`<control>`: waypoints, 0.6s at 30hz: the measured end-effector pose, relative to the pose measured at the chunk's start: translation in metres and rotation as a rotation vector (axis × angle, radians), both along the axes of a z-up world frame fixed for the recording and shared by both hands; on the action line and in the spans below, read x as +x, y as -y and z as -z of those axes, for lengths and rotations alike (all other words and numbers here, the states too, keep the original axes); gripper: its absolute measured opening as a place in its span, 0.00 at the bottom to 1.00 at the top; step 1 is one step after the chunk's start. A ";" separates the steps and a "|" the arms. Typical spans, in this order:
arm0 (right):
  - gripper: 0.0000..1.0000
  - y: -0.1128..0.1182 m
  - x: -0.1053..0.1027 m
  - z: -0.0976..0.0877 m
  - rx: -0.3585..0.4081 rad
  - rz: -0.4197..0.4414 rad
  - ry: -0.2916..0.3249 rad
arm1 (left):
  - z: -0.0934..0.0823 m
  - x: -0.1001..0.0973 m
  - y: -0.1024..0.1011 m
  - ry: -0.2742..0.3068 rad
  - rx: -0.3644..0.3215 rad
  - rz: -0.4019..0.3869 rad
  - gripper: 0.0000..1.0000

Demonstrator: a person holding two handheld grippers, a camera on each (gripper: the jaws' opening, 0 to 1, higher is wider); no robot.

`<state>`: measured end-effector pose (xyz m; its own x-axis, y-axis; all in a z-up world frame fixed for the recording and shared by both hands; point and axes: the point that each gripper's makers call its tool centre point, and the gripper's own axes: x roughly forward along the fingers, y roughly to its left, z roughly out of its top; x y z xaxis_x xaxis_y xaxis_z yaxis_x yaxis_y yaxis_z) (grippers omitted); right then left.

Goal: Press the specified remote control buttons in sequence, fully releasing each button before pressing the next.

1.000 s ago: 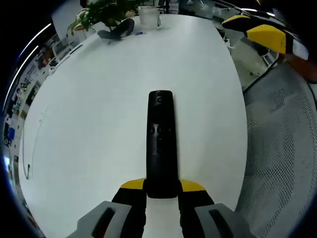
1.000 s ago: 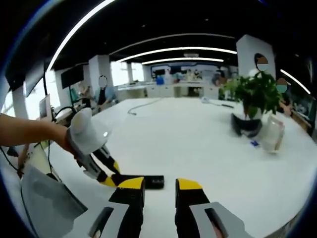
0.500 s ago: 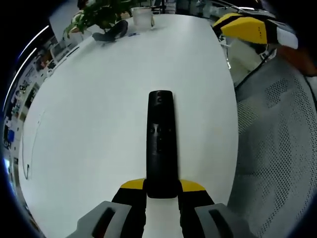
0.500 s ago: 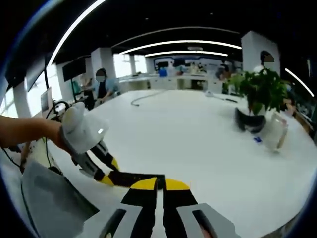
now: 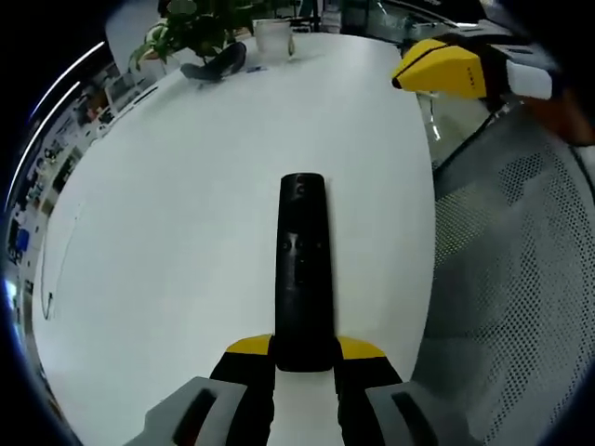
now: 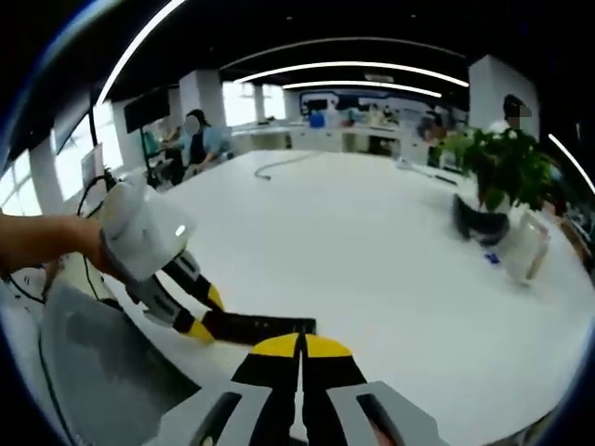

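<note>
Left gripper view puts the left gripper (image 5: 304, 358) at 6 o'clock, its yellow-tipped jaws clamped on the near end of the black remote control (image 5: 303, 269). The remote runs straight up toward 12 o'clock from between the jaws, button face up, lying along the white table (image 5: 186, 232). Farther out, at about 11 o'clock on the far end of the table, stand a potted plant (image 5: 191, 23), a dark curved object (image 5: 216, 63) just beside it, and a clear glass (image 5: 273, 39). At 1 to 2 o'clock the right gripper (image 5: 444, 71) comes in, yellow tips together, hanging beyond the table's edge. A grey mesh chair back (image 5: 521, 269) fills the area from 3 to 5 o'clock.

Right gripper view shows the right gripper (image 6: 299, 348) at 6 o'clock with its yellow tips pressed together on nothing, just short of the remote control (image 6: 260, 326), which lies crosswise right above them; whether the tips touch it I cannot tell. At 8 to 9 o'clock the left gripper (image 6: 193, 316) pinches the remote's left end, a hand (image 6: 42, 243) behind its white body. The table (image 6: 372, 242) spreads out toward 12 o'clock, a cable (image 6: 279, 165) lying on it at 11 o'clock. At 2 to 3 o'clock stand the plant (image 6: 507, 167) and the glass (image 6: 525, 246).
</note>
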<state>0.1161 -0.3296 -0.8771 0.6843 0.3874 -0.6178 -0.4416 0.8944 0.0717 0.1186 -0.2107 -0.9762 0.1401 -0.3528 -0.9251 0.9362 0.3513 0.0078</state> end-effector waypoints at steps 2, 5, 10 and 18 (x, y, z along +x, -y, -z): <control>0.00 0.001 0.000 0.001 0.007 0.007 -0.008 | 0.000 -0.001 0.000 0.001 -0.005 -0.009 0.23; 0.00 0.005 0.000 0.000 0.028 0.026 -0.016 | 0.000 -0.003 0.001 0.002 -0.010 -0.016 0.23; 0.00 0.005 0.000 -0.001 0.046 0.040 -0.025 | 0.000 -0.011 0.002 0.006 -0.024 -0.038 0.23; 0.00 0.014 0.004 -0.004 0.093 0.083 -0.033 | -0.001 -0.027 0.005 0.016 -0.055 -0.047 0.23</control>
